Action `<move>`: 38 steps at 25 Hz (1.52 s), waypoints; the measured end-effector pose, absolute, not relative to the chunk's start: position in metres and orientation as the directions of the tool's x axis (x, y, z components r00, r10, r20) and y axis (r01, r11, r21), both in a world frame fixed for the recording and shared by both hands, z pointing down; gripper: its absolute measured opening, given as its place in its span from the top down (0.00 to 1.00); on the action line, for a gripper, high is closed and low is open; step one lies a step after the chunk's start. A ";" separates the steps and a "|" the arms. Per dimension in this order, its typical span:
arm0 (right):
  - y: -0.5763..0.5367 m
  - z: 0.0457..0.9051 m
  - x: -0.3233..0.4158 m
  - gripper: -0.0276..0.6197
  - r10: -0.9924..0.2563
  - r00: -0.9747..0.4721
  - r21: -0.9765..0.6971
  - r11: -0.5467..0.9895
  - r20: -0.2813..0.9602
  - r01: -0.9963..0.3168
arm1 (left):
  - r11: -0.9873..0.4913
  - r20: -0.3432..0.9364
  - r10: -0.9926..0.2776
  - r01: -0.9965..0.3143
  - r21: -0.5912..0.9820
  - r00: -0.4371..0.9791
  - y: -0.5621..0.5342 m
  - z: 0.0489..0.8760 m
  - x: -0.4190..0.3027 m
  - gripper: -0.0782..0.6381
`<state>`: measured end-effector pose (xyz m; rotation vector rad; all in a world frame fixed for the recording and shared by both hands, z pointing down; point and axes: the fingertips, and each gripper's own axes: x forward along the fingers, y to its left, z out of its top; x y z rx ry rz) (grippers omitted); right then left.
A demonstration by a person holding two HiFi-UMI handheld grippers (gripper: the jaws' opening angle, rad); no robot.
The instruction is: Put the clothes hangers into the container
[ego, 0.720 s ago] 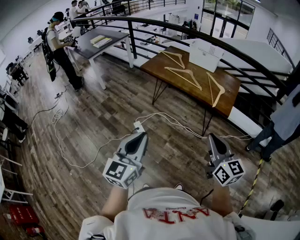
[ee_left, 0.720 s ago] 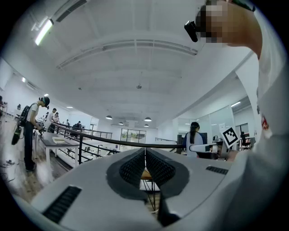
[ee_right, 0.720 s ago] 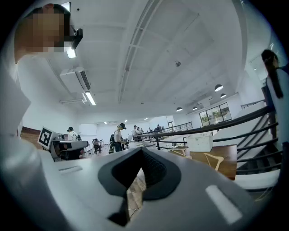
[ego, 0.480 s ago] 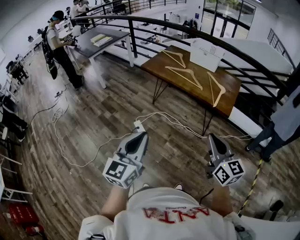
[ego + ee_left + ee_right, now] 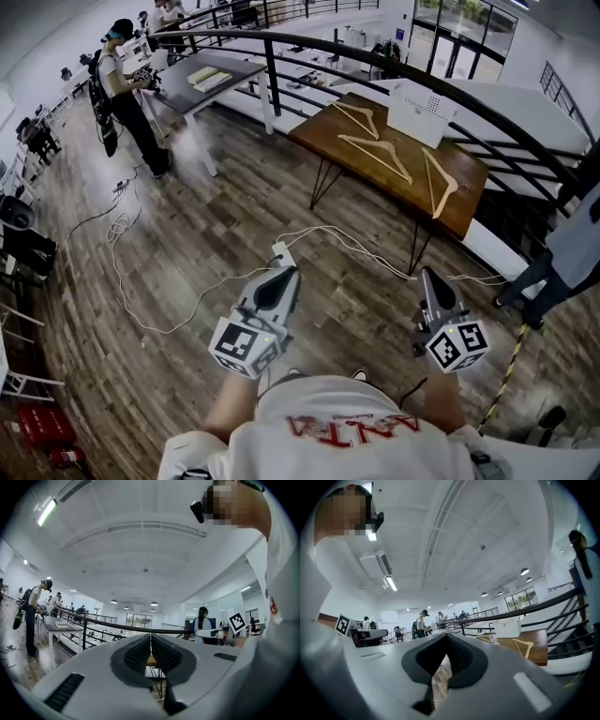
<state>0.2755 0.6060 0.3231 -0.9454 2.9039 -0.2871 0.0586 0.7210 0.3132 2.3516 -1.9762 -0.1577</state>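
Note:
Three wooden clothes hangers lie on a brown table [image 5: 319,136] far ahead: one at the back [image 5: 359,117], one in the middle [image 5: 375,156], one at the right [image 5: 437,184]. A white container [image 5: 424,100] stands at the table's back edge. My left gripper [image 5: 286,274] and right gripper [image 5: 427,275] are held level over the wooden floor, well short of the table, both shut and empty. The left gripper [image 5: 150,637] has its pads together. Past the right gripper [image 5: 446,637] I see the container [image 5: 507,627] and a hanger [image 5: 524,645].
A black curved railing [image 5: 375,54] runs behind the table. A power strip [image 5: 278,251] and white cables lie on the floor between me and the table. A person [image 5: 120,89] stands by a grey desk [image 5: 202,80] at far left; another person [image 5: 562,253] stands at right.
The head view has drifted slightly, so the table sits a little further right. Both grippers stay shut in the same place.

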 end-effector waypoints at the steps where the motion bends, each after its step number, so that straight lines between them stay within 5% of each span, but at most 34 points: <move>1: 0.605 0.324 0.275 0.96 -0.593 -0.805 -0.207 0.789 -0.012 -0.578 | -0.172 -0.036 -0.985 -0.978 0.116 0.169 0.721 0.314 0.057 0.88; 22: 0.634 0.359 0.198 0.96 -0.625 -0.779 -0.230 0.751 0.058 -0.620 | -0.247 0.006 -0.968 -0.958 0.144 0.250 0.736 0.354 -0.017 0.88; 38: 0.499 0.359 0.149 0.96 -0.599 -0.799 -0.211 0.774 0.063 -0.597 | -0.236 0.018 -0.970 -0.962 0.137 0.241 0.606 0.344 -0.055 0.88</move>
